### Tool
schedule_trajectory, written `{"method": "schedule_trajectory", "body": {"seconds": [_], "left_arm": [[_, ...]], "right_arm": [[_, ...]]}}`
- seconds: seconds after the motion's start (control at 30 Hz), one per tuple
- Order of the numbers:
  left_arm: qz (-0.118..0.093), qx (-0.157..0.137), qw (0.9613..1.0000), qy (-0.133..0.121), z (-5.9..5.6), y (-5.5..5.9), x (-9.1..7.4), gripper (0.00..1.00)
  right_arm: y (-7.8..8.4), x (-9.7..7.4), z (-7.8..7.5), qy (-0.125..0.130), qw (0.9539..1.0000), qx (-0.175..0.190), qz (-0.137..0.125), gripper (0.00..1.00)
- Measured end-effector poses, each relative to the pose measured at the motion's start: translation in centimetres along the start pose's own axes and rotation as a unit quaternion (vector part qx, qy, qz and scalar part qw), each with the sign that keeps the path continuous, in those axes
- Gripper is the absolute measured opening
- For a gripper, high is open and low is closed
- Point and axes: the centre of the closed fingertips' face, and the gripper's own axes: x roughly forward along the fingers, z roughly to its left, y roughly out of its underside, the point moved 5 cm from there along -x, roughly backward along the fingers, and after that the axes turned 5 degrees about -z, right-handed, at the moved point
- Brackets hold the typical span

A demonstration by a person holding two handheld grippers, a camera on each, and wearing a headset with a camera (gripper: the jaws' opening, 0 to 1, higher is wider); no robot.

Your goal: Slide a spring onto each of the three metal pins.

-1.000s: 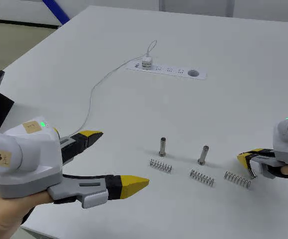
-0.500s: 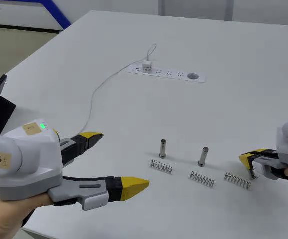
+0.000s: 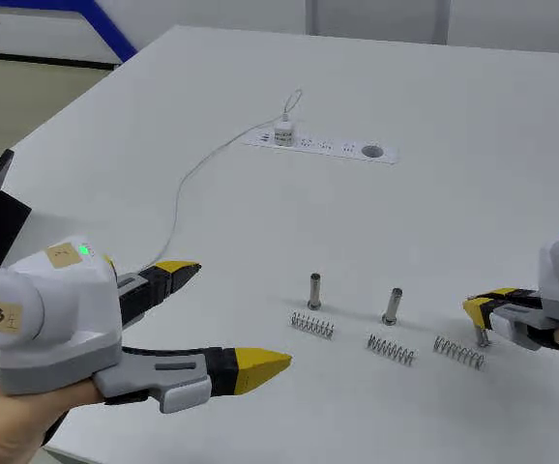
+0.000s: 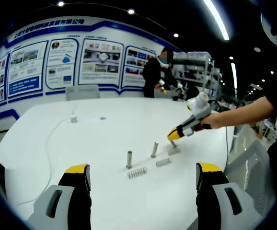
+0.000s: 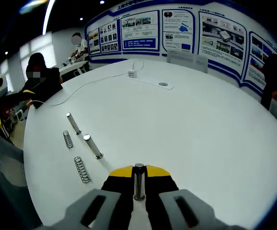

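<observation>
Three springs (image 3: pixel 312 325), none yet fitted, lie loose on the tabletop (image 3: pixel 454 213) beside two upright pins (image 3: pixel 314 290); third pin (image 5: pixel 138 184) clamped in right gripper (image 5: pixel 138 171) jaws; left gripper (image 3: pixel 233 312) jaws apart, empty.

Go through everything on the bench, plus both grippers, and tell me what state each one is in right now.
left gripper: open, holding nothing.
right gripper: shut on the third pin, which is upright.
left pin: standing upright, no spring on it.
middle pin: standing upright, no spring on it.
springs: all three lying on the table, none on a pin.
charger: plugged into the power strip.
</observation>
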Motion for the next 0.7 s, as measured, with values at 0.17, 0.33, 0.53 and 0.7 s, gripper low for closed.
{"method": "schedule_trajectory", "body": {"seconds": [0.17,0.33,0.53,0.7], "left_arm": [[0.000,0.003,1.0000,0.002,-0.14,-0.04,0.02,0.93],[-0.001,0.003,1.0000,0.002,-0.27,-0.17,-0.04,0.93],[-0.001,0.005,1.0000,0.001,-0.37,-0.21,-0.15,0.93],[-0.003,0.005,1.0000,0.000,-0.36,-0.29,-0.25,0.93]], "right_arm": [[-0.09,-0.16,0.10,0.000,1.0000,-0.003,-0.004,0.08],[-0.16,-0.53,0.31,-0.003,0.9999,-0.003,-0.012,0.08],[-0.14,-0.72,0.36,-0.003,0.9998,-0.008,-0.017,0.08],[-0.04,-0.79,0.41,-0.003,0.9997,-0.004,-0.024,0.08]]}}
